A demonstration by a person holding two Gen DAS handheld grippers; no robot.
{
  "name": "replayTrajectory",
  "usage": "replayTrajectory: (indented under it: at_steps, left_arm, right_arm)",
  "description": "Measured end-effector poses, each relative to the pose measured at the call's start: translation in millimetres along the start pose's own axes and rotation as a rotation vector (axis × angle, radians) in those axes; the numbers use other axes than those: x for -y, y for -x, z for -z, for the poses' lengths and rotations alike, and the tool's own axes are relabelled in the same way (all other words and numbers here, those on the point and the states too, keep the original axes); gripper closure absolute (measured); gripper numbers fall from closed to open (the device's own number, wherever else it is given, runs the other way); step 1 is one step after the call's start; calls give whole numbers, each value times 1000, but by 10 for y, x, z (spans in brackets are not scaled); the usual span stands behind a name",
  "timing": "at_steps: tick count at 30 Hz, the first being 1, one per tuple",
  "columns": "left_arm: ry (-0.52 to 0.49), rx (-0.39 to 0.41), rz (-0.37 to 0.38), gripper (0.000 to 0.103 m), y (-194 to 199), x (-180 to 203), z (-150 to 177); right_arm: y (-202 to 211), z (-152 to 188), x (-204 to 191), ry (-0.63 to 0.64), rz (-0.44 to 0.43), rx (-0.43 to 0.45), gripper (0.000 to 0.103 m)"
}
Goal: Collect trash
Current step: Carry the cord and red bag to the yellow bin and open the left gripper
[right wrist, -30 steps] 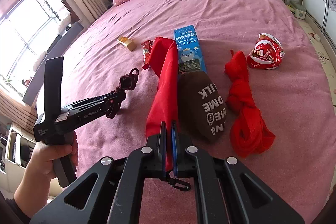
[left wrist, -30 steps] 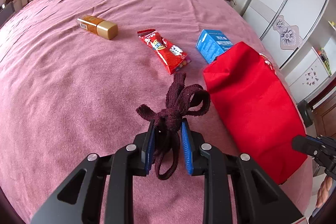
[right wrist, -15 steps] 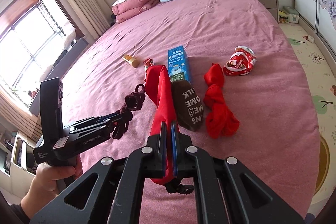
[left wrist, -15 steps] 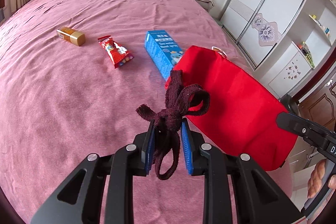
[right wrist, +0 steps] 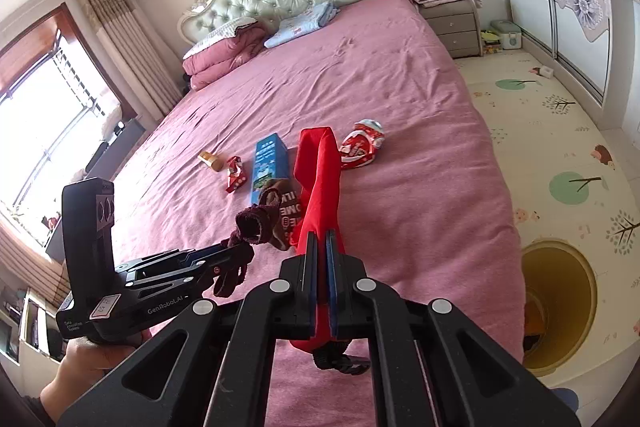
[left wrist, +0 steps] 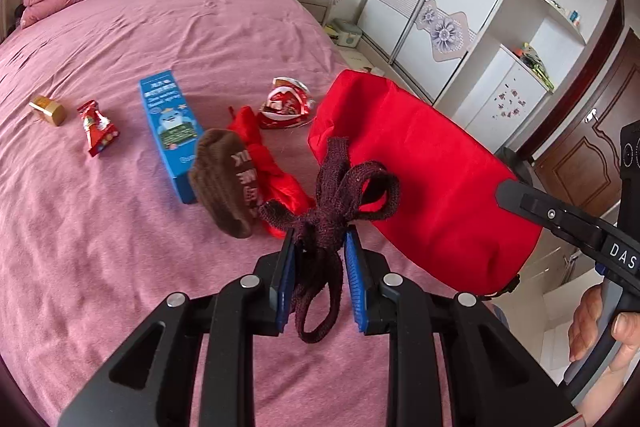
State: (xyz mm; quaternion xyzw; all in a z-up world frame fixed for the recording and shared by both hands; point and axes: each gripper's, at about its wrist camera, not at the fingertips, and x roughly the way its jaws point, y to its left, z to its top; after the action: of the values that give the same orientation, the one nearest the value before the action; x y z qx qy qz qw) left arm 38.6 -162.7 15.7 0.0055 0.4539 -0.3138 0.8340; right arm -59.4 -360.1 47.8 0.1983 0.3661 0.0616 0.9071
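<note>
My left gripper [left wrist: 318,251] is shut on a knotted dark maroon cloth strip [left wrist: 340,191] and holds it in the air, close beside the red bag [left wrist: 420,163]. My right gripper [right wrist: 320,247] is shut on the red bag [right wrist: 318,179] and holds it up above the bed; the left gripper [right wrist: 236,247] shows just left of it. On the pink bed [left wrist: 100,227] lie a blue box [left wrist: 170,123], a brown sock [left wrist: 224,183], a red cloth [left wrist: 272,167], a crumpled red wrapper [left wrist: 286,103], a red snack packet [left wrist: 98,127] and a gold-capped bottle [left wrist: 48,109].
A yellow bin [right wrist: 560,303] stands on the floor beside the bed's right edge. Folded quilts [right wrist: 228,55] lie at the headboard. A nightstand [right wrist: 456,23] and wardrobe doors [left wrist: 436,15] are on the right.
Both grippers have risen and swung right. The left gripper with the maroon strip has come closer to the lifted red bag. The sock, red cloth and crumpled wrapper have come into the left view.
</note>
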Motion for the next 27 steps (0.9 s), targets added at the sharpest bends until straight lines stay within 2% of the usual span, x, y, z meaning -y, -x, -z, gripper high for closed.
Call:
replayTrajectory:
  at_steps: [15, 27]
  left_arm:
    - [-142, -99, 109, 79, -744, 1199, -133]
    - [-241, -185, 168, 79, -1373, 1981, -231]
  right_arm:
    - [530, 113, 1135, -123, 134, 48, 98]
    - [766, 286, 1926, -229, 227, 41, 98]
